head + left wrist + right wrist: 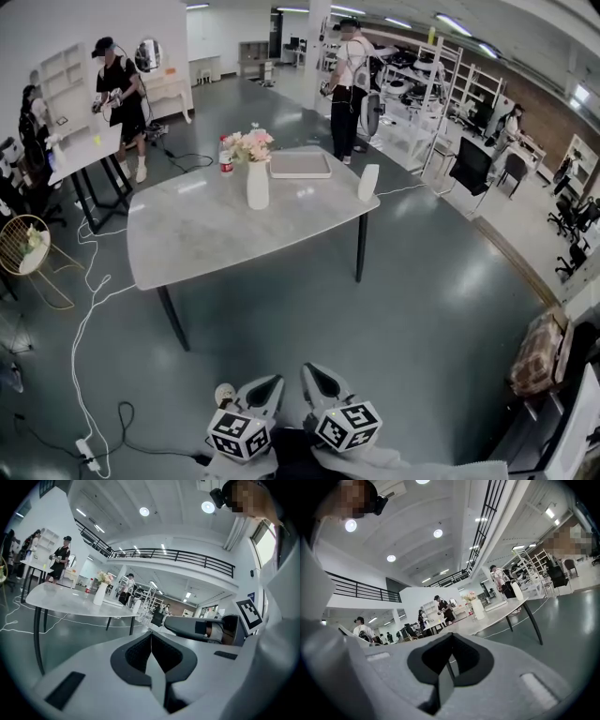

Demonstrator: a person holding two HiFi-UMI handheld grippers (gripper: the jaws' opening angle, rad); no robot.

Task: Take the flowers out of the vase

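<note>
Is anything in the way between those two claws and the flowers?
Nothing visible: only floor and bare table separate the left gripper and right gripper from the flowers; bottle and tray sit beyond the vase.

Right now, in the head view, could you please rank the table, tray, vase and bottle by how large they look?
Largest to smallest:
1. table
2. tray
3. vase
4. bottle
The bottle stands farther from the camera than the vase, so that last ranking is less certain.

1 table (206,234), 1 vase (257,186) (flowers (249,145) in it), 1 bottle (225,157), 1 tray (300,165), 1 white cylinder (368,183), 2 tongs (270,386) (317,377).
</note>
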